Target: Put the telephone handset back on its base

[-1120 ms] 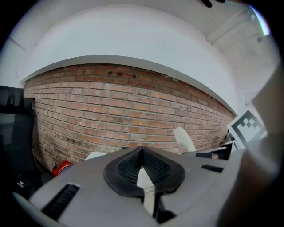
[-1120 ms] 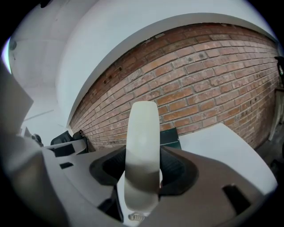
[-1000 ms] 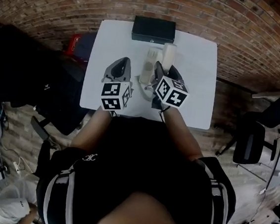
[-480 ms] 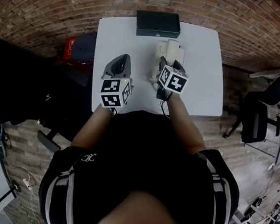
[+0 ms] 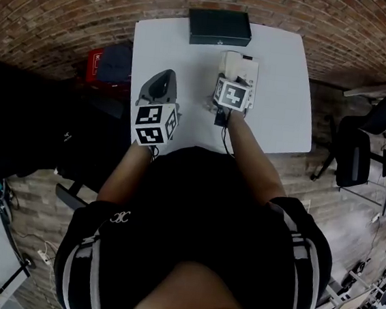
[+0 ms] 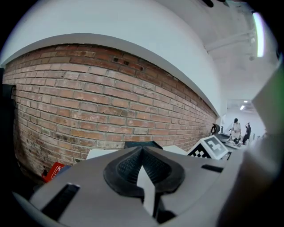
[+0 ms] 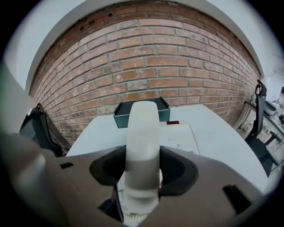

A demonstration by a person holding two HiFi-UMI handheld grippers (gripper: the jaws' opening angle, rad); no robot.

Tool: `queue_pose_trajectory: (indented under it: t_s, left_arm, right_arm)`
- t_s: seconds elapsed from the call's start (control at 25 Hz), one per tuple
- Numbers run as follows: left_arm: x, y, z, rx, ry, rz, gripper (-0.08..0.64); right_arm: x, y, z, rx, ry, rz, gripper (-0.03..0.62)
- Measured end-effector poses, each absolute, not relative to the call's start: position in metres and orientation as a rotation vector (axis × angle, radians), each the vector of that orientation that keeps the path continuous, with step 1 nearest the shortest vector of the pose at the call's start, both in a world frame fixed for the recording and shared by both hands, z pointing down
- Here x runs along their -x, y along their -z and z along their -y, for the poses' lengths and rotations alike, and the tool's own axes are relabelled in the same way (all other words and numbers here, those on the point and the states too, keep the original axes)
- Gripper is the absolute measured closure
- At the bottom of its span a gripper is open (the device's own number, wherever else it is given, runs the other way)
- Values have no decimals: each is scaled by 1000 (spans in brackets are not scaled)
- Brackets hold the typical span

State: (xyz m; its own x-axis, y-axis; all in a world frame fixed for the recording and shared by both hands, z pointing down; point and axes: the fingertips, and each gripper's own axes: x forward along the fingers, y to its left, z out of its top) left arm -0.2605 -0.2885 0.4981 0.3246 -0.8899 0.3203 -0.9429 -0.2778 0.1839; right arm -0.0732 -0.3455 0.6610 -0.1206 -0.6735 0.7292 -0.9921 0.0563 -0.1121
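Seen from the head, the right gripper (image 5: 231, 77) clasps the cream telephone handset (image 5: 229, 59) over the telephone base (image 5: 248, 68) on a white table (image 5: 284, 105), with the left gripper (image 5: 161, 80) hanging left of the base. In the left gripper view, its jaws are pressed together and empty. In the right gripper view, the pads squeeze the handset's middle, and the base lies just beyond.

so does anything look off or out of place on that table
Only the handset: it's off its cradle, clamped in the right tongs and tilted over the base. Nothing spilled or damaged shows.
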Motion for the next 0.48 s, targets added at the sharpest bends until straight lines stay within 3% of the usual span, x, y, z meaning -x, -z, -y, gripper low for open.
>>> queue_pose_trajectory:
  t_s: [0.48]
  left_arm:
    - [262,-501,291,-2246,-225,1652,560]
  right_arm:
    - [78,-688,351,-1567,-893,1718,393]
